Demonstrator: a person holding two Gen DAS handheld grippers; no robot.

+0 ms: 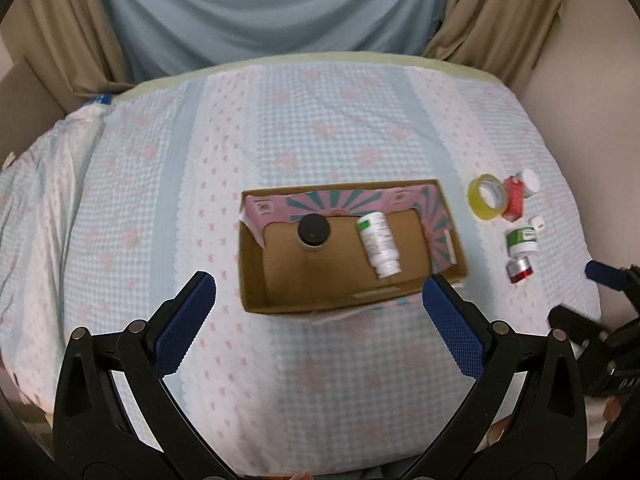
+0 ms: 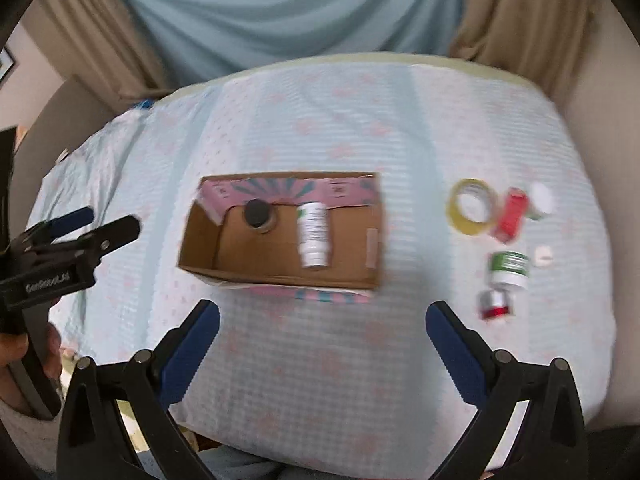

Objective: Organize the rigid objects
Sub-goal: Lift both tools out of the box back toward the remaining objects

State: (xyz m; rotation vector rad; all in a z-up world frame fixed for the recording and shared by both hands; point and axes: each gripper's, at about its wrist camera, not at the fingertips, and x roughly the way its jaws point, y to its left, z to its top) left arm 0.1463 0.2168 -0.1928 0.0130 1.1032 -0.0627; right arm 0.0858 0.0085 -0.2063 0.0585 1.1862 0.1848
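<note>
Two bottles [image 1: 378, 243] inside box [image 1: 256, 280]

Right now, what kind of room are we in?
Probably a bedroom at home: the work surface is a bed under a blue-and-pink checked quilted cover, with draped beige curtains behind, and small household items beside a brown cardboard box.

At the bottom of the frame the right gripper [image 2: 322, 320] has its blue-padded fingers spread wide with nothing between them, above a checked cloth [image 2: 320, 380]. In the middle sits an open cardboard box [image 2: 276, 276] holding a black-capped jar [image 2: 258, 213] and a white bottle [image 2: 314, 236] lying on its side. At right lie a yellow tape roll [image 2: 472, 207], a red box [image 2: 510, 214] and a green-and-white jar [image 2: 509, 270]; the left gripper [image 2: 100, 224] enters at left.
</note>
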